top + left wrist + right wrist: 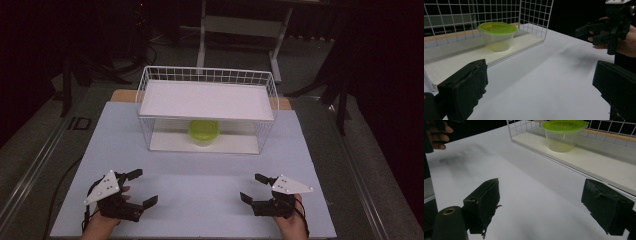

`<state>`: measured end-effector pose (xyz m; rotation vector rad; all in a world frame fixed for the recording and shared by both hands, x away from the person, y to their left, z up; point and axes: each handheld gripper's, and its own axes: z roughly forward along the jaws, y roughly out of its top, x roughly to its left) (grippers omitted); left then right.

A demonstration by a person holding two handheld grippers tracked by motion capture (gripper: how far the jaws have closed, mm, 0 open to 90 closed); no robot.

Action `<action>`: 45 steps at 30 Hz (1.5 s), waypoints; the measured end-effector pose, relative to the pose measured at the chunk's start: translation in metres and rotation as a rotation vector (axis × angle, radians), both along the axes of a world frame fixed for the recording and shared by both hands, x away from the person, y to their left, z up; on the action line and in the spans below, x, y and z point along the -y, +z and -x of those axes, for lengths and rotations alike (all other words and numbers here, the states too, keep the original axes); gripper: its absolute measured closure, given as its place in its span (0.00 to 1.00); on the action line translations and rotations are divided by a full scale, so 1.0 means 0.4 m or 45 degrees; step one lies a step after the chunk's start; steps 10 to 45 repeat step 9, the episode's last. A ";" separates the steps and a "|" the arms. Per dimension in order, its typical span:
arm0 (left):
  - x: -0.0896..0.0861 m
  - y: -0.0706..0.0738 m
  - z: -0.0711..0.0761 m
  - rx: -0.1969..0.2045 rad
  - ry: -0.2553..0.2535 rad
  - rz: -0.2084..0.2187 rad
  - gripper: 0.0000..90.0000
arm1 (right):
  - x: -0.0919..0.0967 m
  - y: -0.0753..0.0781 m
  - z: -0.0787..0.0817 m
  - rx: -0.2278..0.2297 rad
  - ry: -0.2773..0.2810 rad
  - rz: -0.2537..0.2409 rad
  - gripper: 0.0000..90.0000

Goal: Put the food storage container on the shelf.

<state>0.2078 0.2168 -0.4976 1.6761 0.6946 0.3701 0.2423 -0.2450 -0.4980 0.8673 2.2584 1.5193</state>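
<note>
A clear plastic container with a green lid [203, 132] [497, 35] [564, 135] stands on the lower white shelf of a white wire rack [148, 131], under its upper shelf [206, 100]. My left gripper [141, 188] [541, 85] rests open near the table's front left, nothing between its jaws. My right gripper [253, 188] [541, 200] is open at the front right, also empty; it also appears far off in the left gripper view [594, 35]. Both sit well short of the rack.
A white board [200, 185] covers the table, with bare surface between the grippers and the rack. Beyond the rack stand dark floor, a white table frame [240, 30] and black stands [70, 75]. A cable [62, 180] trails off the left edge.
</note>
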 end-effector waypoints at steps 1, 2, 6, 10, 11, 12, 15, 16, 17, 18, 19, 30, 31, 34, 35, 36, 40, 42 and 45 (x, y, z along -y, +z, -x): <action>0.000 0.000 0.000 0.000 0.001 0.001 0.01 | 0.001 -0.001 -0.001 0.001 -0.001 0.002 0.17; 0.000 0.000 0.000 0.000 0.001 0.001 0.01 | 0.003 -0.001 -0.002 -0.001 -0.001 -0.001 0.17; -0.003 0.004 0.003 0.014 0.008 0.013 0.01 | 0.004 -0.002 -0.003 -0.002 -0.004 0.007 0.17; -0.003 0.005 0.004 0.020 0.013 0.012 0.01 | 0.002 -0.004 -0.003 -0.005 0.001 0.016 0.16; -0.003 0.005 0.004 0.020 0.013 0.012 0.01 | 0.002 -0.004 -0.003 -0.005 0.001 0.016 0.16; -0.003 0.005 0.004 0.020 0.013 0.012 0.01 | 0.002 -0.004 -0.003 -0.005 0.001 0.016 0.16; -0.003 0.005 0.004 0.020 0.013 0.012 0.01 | 0.002 -0.004 -0.003 -0.005 0.001 0.016 0.16; -0.003 0.005 0.004 0.020 0.013 0.012 0.01 | 0.002 -0.004 -0.003 -0.005 0.001 0.016 0.16; -0.003 0.005 0.004 0.020 0.013 0.012 0.01 | 0.002 -0.004 -0.003 -0.005 0.001 0.016 0.16; -0.003 0.005 0.004 0.020 0.013 0.012 0.01 | 0.002 -0.004 -0.003 -0.005 0.001 0.016 0.16; -0.003 0.005 0.004 0.020 0.013 0.012 0.01 | 0.002 -0.004 -0.003 -0.005 0.001 0.016 0.16; -0.003 0.005 0.004 0.020 0.013 0.012 0.01 | 0.002 -0.004 -0.003 -0.005 0.001 0.016 0.16; -0.003 0.005 0.004 0.020 0.013 0.012 0.01 | 0.002 -0.004 -0.003 -0.005 0.001 0.016 0.16; -0.003 0.005 0.004 0.020 0.013 0.012 0.01 | 0.002 -0.004 -0.003 -0.005 0.001 0.016 0.16; -0.003 0.005 0.004 0.020 0.013 0.012 0.01 | 0.002 -0.004 -0.003 -0.005 0.001 0.016 0.16; -0.003 0.005 0.004 0.020 0.013 0.012 0.01 | 0.002 -0.004 -0.003 -0.005 0.001 0.016 0.16; -0.003 0.005 0.004 0.020 0.013 0.012 0.01 | 0.002 -0.004 -0.003 -0.005 0.001 0.016 0.16; -0.003 0.005 0.004 0.020 0.013 0.012 0.01 | 0.002 -0.004 -0.003 -0.005 0.001 0.016 0.16; -0.003 0.005 0.004 0.020 0.013 0.012 0.01 | 0.002 -0.004 -0.003 -0.005 0.001 0.016 0.16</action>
